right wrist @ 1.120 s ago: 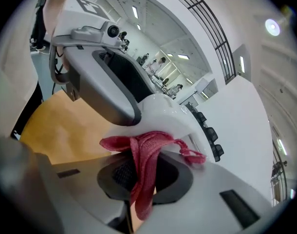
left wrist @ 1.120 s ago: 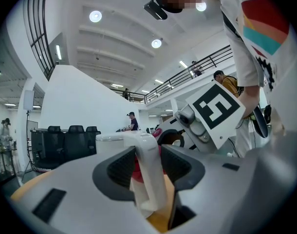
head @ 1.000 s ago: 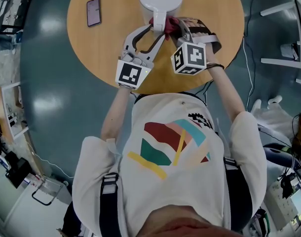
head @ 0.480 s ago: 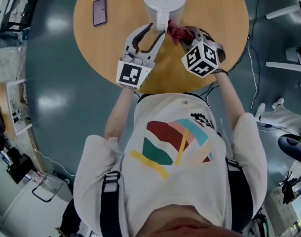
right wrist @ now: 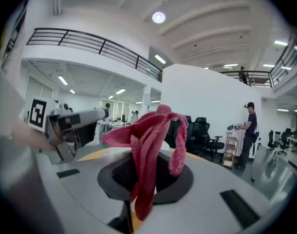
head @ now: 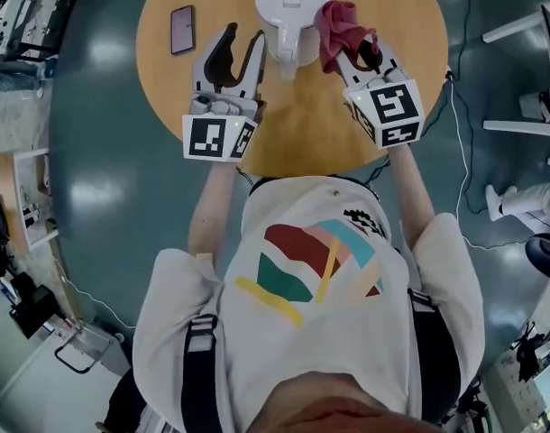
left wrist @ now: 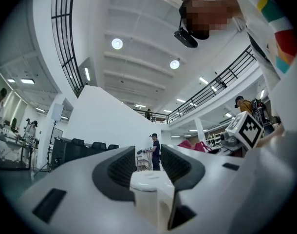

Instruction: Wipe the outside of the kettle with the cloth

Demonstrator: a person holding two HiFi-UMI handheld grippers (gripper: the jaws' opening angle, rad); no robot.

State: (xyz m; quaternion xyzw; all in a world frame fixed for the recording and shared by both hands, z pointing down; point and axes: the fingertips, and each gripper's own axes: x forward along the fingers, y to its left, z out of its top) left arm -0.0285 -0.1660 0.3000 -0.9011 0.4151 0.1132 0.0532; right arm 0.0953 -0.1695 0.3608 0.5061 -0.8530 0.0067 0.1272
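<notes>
The white kettle (head: 291, 5) stands at the far side of the round wooden table (head: 347, 124), its handle toward me. My left gripper (head: 239, 48) hangs just left of the kettle, apart from it, jaws open with nothing held; in the left gripper view (left wrist: 148, 155) it points out into the hall. My right gripper (head: 354, 50) is shut on the red cloth (head: 334, 21), which bunches up beside the kettle's right flank; whether it touches I cannot tell. In the right gripper view the cloth (right wrist: 148, 140) stands up from between the jaws (right wrist: 151, 167), and the left gripper (right wrist: 73, 121) shows at left.
A dark phone (head: 182, 28) lies on the table's left part. White chair legs (head: 518, 61) stand on the floor at right. People stand across the hall (left wrist: 155, 152) (right wrist: 248, 126). My own torso fills the near half of the head view.
Both grippers have risen. The left one moved left, away from the kettle's handle. The right one rolled and carried the cloth up beside the kettle's right side.
</notes>
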